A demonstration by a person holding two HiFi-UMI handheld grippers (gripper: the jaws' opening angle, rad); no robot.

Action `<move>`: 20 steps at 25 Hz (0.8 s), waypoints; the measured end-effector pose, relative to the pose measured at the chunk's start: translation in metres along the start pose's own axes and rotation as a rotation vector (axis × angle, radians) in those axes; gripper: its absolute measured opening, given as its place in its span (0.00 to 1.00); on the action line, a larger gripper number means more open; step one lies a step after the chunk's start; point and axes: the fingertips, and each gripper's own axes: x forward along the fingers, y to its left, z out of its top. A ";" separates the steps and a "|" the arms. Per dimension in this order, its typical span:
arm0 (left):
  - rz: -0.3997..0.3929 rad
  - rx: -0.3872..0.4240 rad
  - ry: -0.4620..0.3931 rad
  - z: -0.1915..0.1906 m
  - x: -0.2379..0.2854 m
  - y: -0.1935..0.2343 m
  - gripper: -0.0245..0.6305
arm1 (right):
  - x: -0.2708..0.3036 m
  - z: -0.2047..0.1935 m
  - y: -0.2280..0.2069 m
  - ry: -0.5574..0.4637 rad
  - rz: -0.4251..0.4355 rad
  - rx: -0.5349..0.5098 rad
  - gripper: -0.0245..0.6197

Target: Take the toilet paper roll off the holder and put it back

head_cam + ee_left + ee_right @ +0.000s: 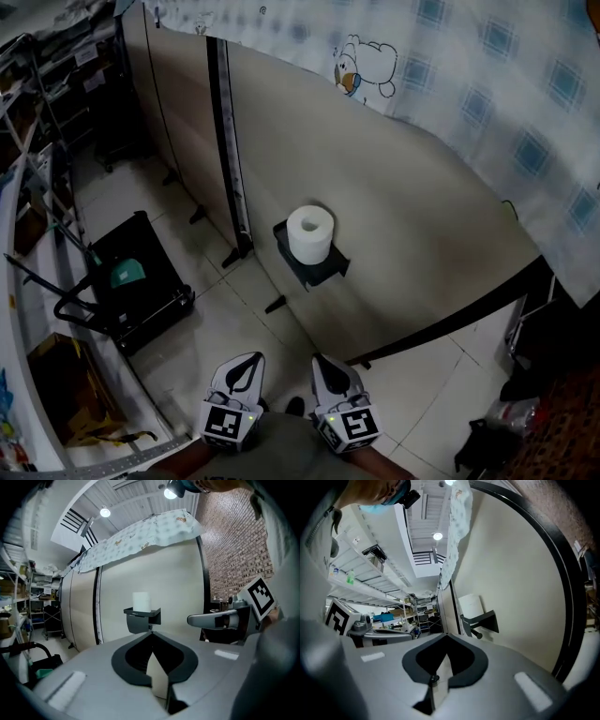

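A white toilet paper roll [310, 232] stands upright on top of a black holder [312, 263] fixed to the beige partition wall. The roll [141, 601] and holder [142, 619] show straight ahead in the left gripper view; the roll [471, 605] and holder [480, 621] also show in the right gripper view. My left gripper [246, 362] and right gripper [323, 362] hang side by side low in the head view, well short of the holder. Both are shut with nothing between the jaws.
A beige partition [403, 216] with a checked cloth [487, 66] draped over its top runs across the room. A black cart [131, 281] stands on the tiled floor at the left, with metal shelving [37, 112] behind it. Dark bags [506, 422] lie at the lower right.
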 end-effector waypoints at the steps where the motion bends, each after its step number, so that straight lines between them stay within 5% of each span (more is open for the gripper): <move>1: -0.005 0.001 0.001 0.001 0.006 0.003 0.05 | 0.004 0.001 -0.004 0.002 -0.007 0.002 0.04; 12: -0.183 0.024 -0.059 0.045 0.108 0.059 0.05 | 0.078 0.047 -0.047 -0.025 -0.177 -0.041 0.04; 19: -0.309 0.047 -0.106 0.080 0.160 0.091 0.05 | 0.122 0.120 -0.034 -0.001 -0.122 -0.338 0.05; 20: -0.325 0.051 -0.110 0.083 0.165 0.094 0.05 | 0.126 0.127 -0.033 0.028 -0.117 -0.376 0.18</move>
